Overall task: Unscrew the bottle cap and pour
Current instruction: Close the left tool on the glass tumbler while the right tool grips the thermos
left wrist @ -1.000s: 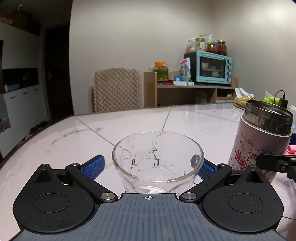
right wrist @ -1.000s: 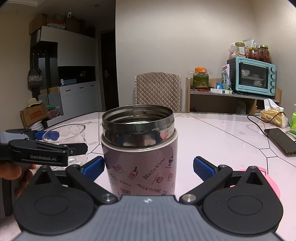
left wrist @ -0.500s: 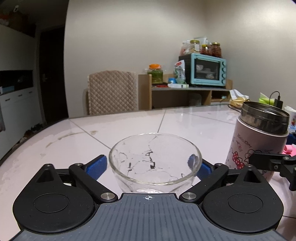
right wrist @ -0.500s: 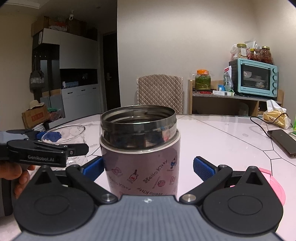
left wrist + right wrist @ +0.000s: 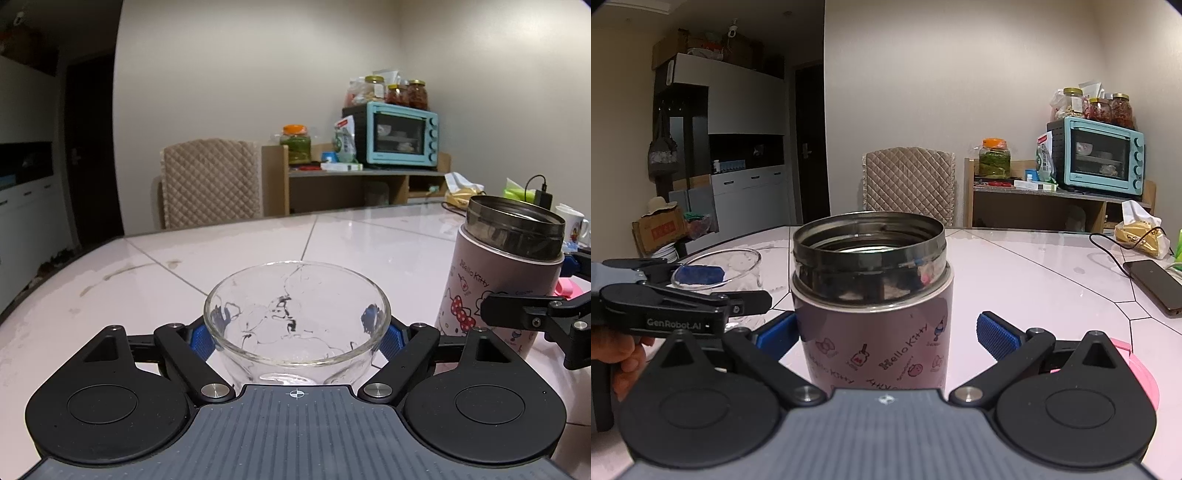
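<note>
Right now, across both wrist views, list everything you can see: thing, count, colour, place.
Hello Kitty flask: 1, pink with steel rim, uncapped, on table between right fingers.
Glass bowl: 1, clear, between left fingers.
Pink lid: 1, on table, behind right gripper.
Table: 1, pale pink, glossy.
Phone: 1, dark, cabled, table's right.
Toaster oven: 1, teal, on wooden shelf.
Jars: about 3, atop oven.
Pickle jar: 1, green contents, orange lid, shelf.
Chair: 1, beige quilted, beyond table.
White mug: 1, far right.
Left gripper: black, blue pads against bowl.
Right gripper: open; its right pad clear of the flask.
Hand: 1, holding left gripper.
</note>
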`<state>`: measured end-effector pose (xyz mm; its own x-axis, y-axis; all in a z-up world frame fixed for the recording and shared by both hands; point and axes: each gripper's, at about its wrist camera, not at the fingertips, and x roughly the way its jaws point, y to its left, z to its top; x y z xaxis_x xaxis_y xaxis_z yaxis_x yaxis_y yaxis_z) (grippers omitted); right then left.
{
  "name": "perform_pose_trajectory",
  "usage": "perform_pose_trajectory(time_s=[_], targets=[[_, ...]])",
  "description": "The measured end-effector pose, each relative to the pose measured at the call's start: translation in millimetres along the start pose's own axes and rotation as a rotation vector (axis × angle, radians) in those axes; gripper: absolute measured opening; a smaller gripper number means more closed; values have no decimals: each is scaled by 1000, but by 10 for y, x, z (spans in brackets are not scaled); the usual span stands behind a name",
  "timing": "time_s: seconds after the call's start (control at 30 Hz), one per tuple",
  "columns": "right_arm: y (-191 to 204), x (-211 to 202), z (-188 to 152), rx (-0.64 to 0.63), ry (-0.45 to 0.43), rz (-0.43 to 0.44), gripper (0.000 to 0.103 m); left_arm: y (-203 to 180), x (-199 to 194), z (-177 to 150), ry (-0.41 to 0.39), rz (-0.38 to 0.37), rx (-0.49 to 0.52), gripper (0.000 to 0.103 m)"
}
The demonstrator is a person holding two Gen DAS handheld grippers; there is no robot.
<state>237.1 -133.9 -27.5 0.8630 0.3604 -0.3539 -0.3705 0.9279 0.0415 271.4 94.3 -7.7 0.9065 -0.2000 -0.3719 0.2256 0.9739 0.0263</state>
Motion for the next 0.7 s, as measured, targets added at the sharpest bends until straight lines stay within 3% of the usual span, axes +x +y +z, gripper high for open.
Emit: perform_pose_trajectory(time_s=[0.2,0.5,0.7], targets=[[29,39,28,-5,9,14,102,5,26,8,0,-20,0,87],[44,84,18,6,51,18,89,27,40,2,-1,-31,-3,87],[51,78,8,-5,59,14,87,42,32,-2,-2,-44,-5,87]])
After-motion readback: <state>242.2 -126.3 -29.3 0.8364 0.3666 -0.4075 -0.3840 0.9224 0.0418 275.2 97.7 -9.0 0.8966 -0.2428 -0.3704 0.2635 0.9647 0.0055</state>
